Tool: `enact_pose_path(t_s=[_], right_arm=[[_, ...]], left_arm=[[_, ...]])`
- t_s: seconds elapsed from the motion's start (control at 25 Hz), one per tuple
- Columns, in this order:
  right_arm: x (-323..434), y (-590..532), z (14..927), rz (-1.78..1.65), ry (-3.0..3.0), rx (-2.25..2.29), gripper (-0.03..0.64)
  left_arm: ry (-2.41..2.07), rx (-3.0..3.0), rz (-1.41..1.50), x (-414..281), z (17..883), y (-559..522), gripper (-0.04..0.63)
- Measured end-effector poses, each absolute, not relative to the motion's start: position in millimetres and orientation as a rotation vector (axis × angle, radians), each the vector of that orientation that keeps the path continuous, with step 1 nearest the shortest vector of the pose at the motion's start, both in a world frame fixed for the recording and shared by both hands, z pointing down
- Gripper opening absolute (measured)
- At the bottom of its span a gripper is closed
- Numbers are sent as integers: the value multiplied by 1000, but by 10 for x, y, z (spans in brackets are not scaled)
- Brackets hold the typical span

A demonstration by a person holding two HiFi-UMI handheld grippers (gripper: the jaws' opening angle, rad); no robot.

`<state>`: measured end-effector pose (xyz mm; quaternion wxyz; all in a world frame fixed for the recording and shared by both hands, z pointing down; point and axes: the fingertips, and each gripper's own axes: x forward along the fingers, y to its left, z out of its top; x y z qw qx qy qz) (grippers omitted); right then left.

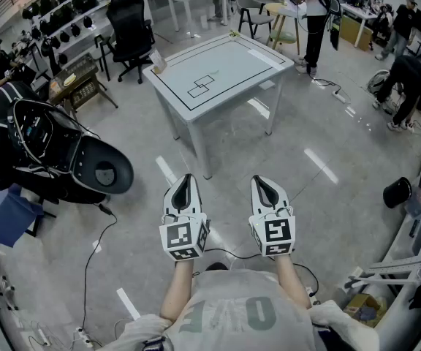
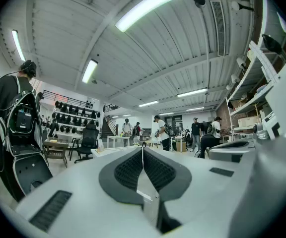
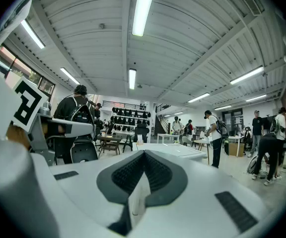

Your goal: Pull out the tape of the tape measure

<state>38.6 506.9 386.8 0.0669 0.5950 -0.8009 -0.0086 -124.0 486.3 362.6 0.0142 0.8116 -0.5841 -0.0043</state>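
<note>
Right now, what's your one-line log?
white left gripper: shut, empty | white right gripper: shut, empty | white black-lined table: ahead, apart | tape measure: unseen

The person holds both forearms straight out in front, side by side, the left gripper (image 1: 184,189) and right gripper (image 1: 267,189) level and parallel (marker cubes facing up), each with its jaws pressed together and nothing between them.
</note>
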Motion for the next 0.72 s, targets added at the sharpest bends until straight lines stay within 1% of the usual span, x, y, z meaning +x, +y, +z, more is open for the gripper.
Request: enact_pose_path(t_s=[0.48,0.72], right_arm=[[399,5018,4027,72,-2447,1798,29],[424,5031,3986,96,-2507,1805,31]], left_arm=[[-1797,2488,5,-1274,3798,4804,31],[-1830,2486,7,-1315,3737,4823,31]])
